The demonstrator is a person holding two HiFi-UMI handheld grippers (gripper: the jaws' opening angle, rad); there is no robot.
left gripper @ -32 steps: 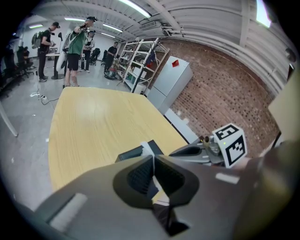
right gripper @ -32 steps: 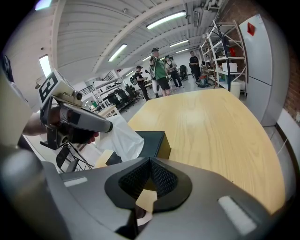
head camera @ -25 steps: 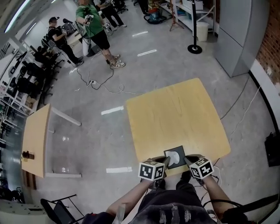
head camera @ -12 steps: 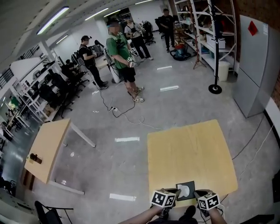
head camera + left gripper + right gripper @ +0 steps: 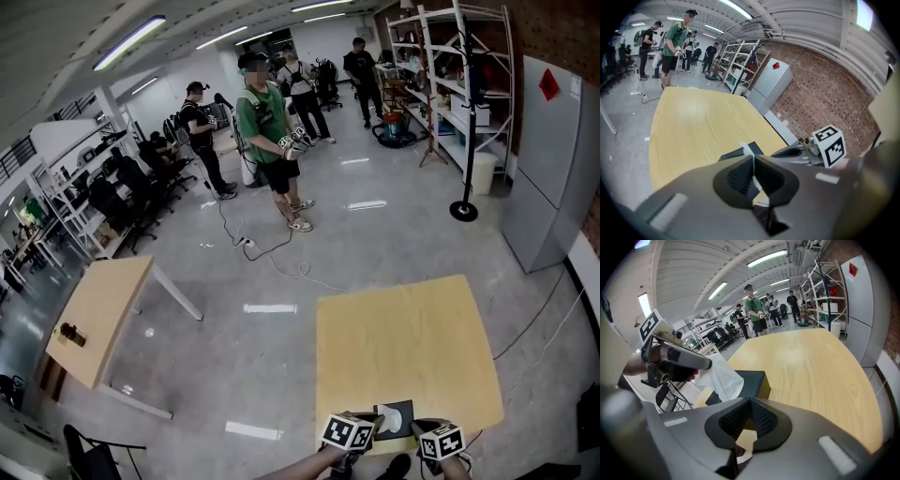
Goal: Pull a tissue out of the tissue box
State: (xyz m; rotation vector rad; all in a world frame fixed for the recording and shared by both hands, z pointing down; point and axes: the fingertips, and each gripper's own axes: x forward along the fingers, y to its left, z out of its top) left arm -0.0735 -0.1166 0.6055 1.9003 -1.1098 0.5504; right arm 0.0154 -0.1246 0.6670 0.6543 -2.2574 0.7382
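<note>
A black tissue box (image 5: 403, 411) sits at the near edge of a light wooden table (image 5: 403, 347). A white tissue (image 5: 386, 424) rises from its top. My left gripper (image 5: 373, 427) stands at the box's left side, shut on the tissue. In the left gripper view a thin white edge of the tissue (image 5: 747, 149) shows between the closed pads of my left gripper (image 5: 753, 161), above the box (image 5: 736, 153). In the right gripper view the tissue (image 5: 719, 376) hangs spread under the left gripper's tip over the box (image 5: 752, 383). My right gripper (image 5: 417, 429) waits at the box's right, its jaws (image 5: 750, 404) shut and holding nothing.
Most of the tabletop lies beyond the box. A second table (image 5: 94, 319) stands to the left across the floor. Several people (image 5: 267, 122) stand far off, with cables (image 5: 272, 258) on the floor. Shelves (image 5: 450, 66) and a grey cabinet (image 5: 553, 159) line the right wall.
The head view has tipped upward, so the table, box and grippers now sit at the bottom of the picture. Both grippers keep their places beside the box.
</note>
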